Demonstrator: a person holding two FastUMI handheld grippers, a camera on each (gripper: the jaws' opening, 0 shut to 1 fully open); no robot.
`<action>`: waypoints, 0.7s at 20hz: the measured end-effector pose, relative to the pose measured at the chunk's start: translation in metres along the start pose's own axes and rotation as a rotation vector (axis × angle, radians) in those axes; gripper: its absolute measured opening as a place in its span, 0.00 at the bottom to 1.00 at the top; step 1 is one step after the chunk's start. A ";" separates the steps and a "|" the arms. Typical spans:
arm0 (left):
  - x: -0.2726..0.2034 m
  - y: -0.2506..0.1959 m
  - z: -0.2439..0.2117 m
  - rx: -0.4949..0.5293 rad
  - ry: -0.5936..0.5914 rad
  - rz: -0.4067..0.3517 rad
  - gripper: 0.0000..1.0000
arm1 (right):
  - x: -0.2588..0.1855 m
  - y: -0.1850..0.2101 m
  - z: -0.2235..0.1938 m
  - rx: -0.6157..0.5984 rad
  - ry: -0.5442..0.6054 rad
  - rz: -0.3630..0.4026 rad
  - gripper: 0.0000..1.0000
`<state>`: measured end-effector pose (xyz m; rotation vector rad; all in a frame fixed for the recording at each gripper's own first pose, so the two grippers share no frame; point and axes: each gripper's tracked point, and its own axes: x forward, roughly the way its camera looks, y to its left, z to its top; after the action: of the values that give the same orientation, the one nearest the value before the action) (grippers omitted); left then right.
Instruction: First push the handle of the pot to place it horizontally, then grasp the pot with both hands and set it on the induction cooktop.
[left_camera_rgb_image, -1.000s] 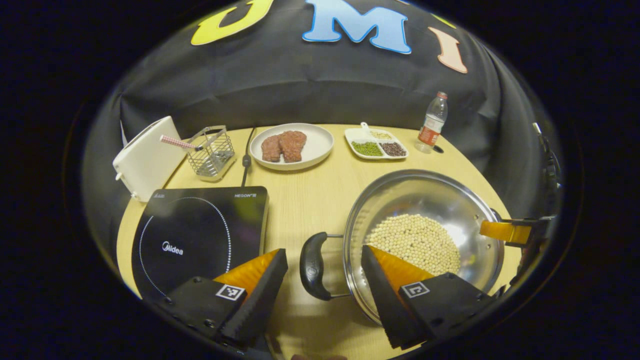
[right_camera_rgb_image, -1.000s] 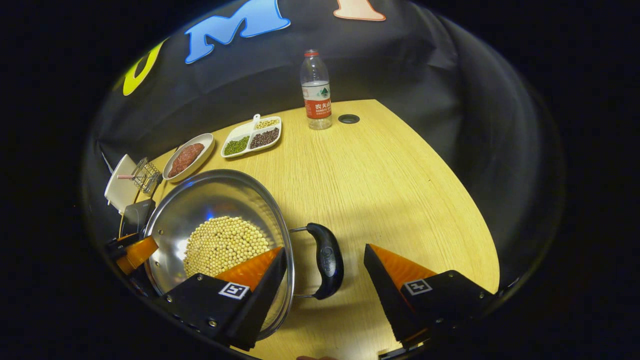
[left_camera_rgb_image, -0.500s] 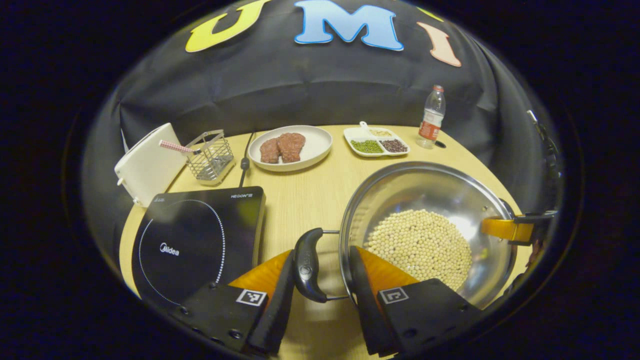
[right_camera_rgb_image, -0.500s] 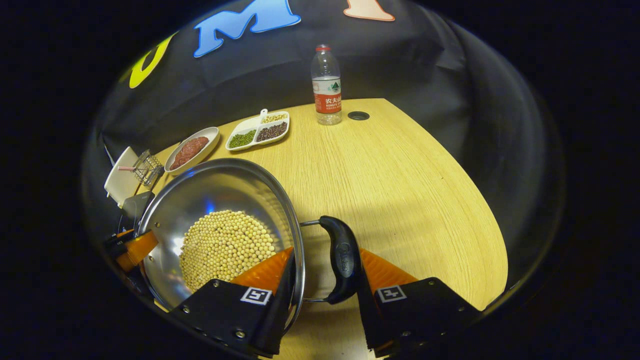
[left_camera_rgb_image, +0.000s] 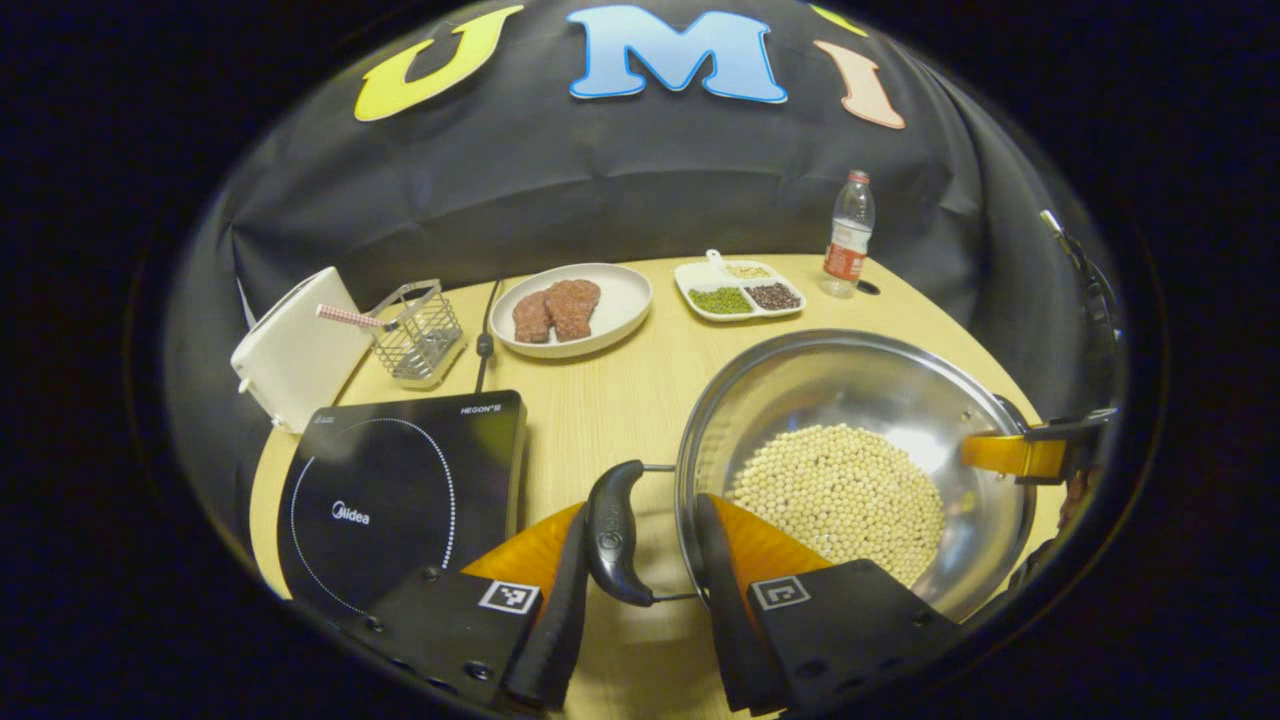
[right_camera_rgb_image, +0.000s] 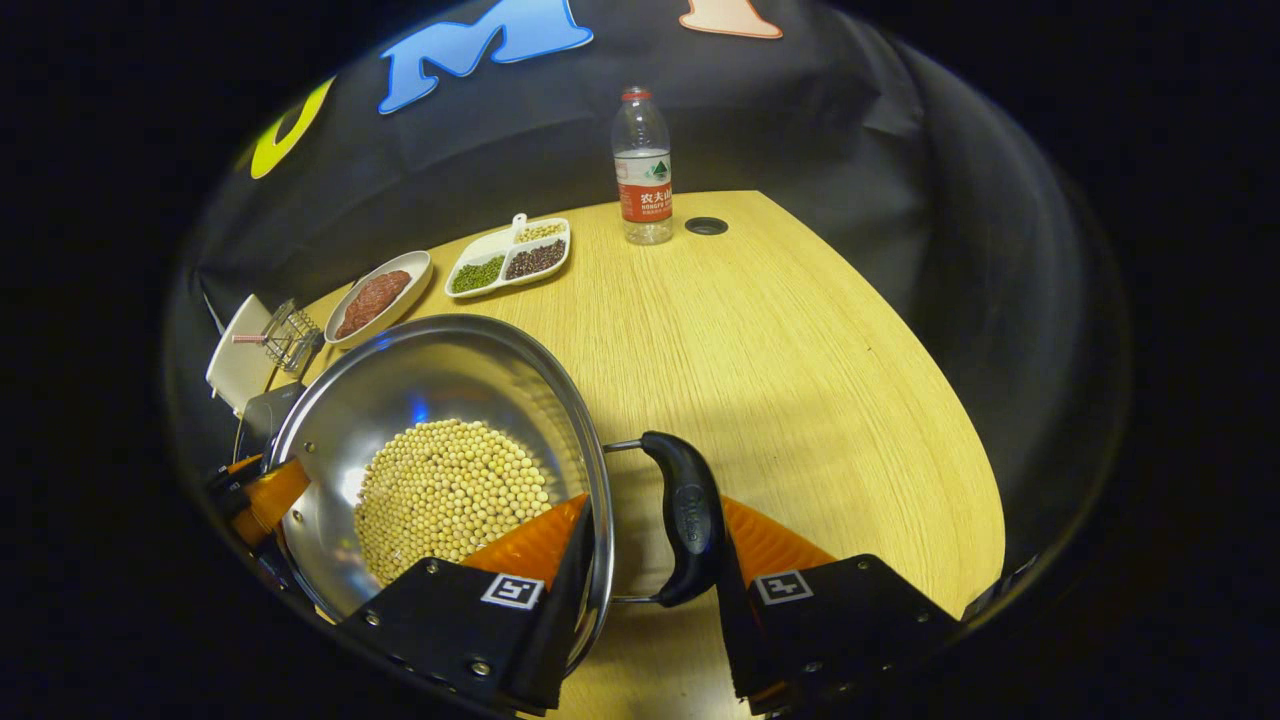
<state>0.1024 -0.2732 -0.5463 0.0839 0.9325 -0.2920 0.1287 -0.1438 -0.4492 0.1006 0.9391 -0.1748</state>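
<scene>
We are at the 2-handed grasp: left tool (left_camera_rgb_image: 640, 600) and right tool (right_camera_rgb_image: 650, 590) each clench a pot (left_camera_rgb_image: 850, 400) handle. Next, lift level toward the induction cooktop (left_camera_rgb_image: 400, 480).

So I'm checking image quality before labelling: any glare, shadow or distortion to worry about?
Left gripper view: bright glare on the pot's inner wall, a sheen on the cooktop, table edges bowed by the fisheye. Right gripper view: a soft shadow band across the table, the bottle sharp, glare in the pot.
</scene>
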 end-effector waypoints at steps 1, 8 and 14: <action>-0.004 0.000 0.002 0.005 0.000 -0.002 0.63 | -0.004 -0.001 0.001 -0.008 -0.002 -0.004 0.62; -0.042 0.016 0.024 -0.005 -0.056 -0.006 0.63 | -0.051 0.013 0.013 -0.021 -0.057 -0.003 0.62; -0.086 0.052 0.041 -0.030 -0.106 0.010 0.63 | -0.093 0.047 0.021 -0.035 -0.093 0.010 0.62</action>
<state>0.1005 -0.2135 -0.4561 0.0450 0.8305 -0.2703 0.1006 -0.0917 -0.3611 0.0642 0.8485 -0.1520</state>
